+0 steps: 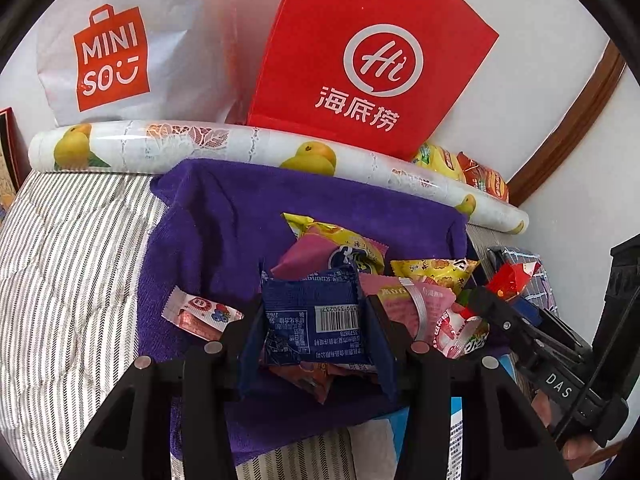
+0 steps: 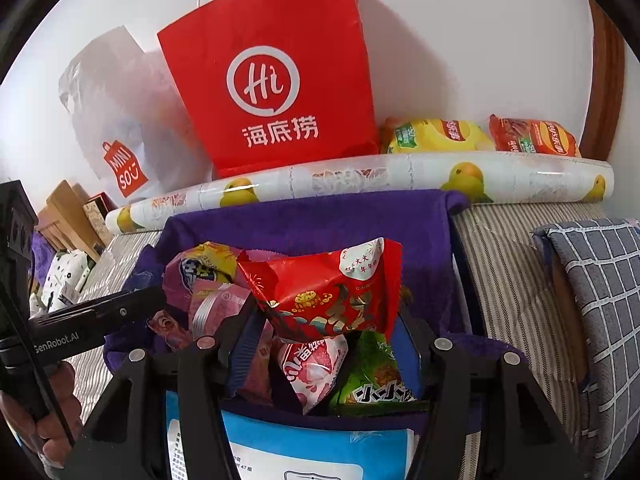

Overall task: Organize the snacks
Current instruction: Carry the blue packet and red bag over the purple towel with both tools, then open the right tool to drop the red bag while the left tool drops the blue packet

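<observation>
My left gripper (image 1: 316,320) is shut on a dark blue snack packet (image 1: 316,312) and holds it over a pile of small snacks (image 1: 416,284) on a purple towel (image 1: 224,220). My right gripper (image 2: 326,320) is shut on a red snack packet (image 2: 332,292), held above the same pile (image 2: 312,368). The right gripper also shows at the right of the left wrist view (image 1: 490,298), with the red packet (image 1: 510,278) in it. The left gripper's finger (image 2: 120,310) shows at the left of the right wrist view.
A red paper bag (image 1: 368,64) and a white MINISO bag (image 1: 112,60) stand at the back wall behind a rolled fruit-print sheet (image 1: 240,148). Yellow and orange chip bags (image 2: 480,136) lie at the back right. A grey checked cushion (image 2: 600,280) lies right. A blue-white pack (image 2: 320,452) lies near.
</observation>
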`<control>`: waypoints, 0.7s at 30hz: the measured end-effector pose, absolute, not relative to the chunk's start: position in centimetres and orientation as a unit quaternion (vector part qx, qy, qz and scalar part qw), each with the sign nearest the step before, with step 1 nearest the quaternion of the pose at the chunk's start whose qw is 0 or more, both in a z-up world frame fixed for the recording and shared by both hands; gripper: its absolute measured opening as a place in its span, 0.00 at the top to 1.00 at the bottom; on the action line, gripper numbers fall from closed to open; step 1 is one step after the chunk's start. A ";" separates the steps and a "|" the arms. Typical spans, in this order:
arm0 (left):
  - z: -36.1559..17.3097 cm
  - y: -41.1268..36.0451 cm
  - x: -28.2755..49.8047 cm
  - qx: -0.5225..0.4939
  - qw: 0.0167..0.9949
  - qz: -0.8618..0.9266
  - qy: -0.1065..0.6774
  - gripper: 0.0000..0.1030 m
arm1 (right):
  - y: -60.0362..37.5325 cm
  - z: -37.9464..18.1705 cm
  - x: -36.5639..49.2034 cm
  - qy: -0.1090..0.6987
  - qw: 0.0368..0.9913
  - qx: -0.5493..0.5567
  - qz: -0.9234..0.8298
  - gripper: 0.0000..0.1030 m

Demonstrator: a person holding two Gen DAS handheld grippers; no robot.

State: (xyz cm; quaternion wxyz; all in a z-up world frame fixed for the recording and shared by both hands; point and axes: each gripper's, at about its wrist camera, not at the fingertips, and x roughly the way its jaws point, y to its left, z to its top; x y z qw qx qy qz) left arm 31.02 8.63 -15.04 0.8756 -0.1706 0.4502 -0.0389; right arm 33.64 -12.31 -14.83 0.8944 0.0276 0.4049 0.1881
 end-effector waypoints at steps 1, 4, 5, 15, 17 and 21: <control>-15.1 8.6 31.0 -0.171 0.875 -0.039 0.451 0.55 | -12.2 -14.9 33.6 0.407 0.894 0.025 0.188 0.42; -15.2 8.6 31.1 -0.173 0.873 -0.040 0.454 0.55 | -12.1 -15.2 33.7 0.412 0.891 0.022 0.188 0.41; -15.2 8.6 31.2 -0.173 0.872 -0.041 0.455 0.55 | -12.1 -15.2 33.7 0.413 0.891 0.023 0.188 0.41; -15.7 8.5 31.4 -0.173 0.868 -0.042 0.464 0.54 | -11.7 -15.4 33.6 0.415 0.890 0.010 0.189 0.41; -15.7 8.5 31.5 -0.173 0.867 -0.042 0.465 0.53 | -11.7 -15.4 33.7 0.415 0.889 0.010 0.190 0.40; -15.8 8.4 31.5 -0.173 0.866 -0.043 0.467 0.52 | -11.8 -15.2 33.6 0.410 0.891 0.011 0.192 0.35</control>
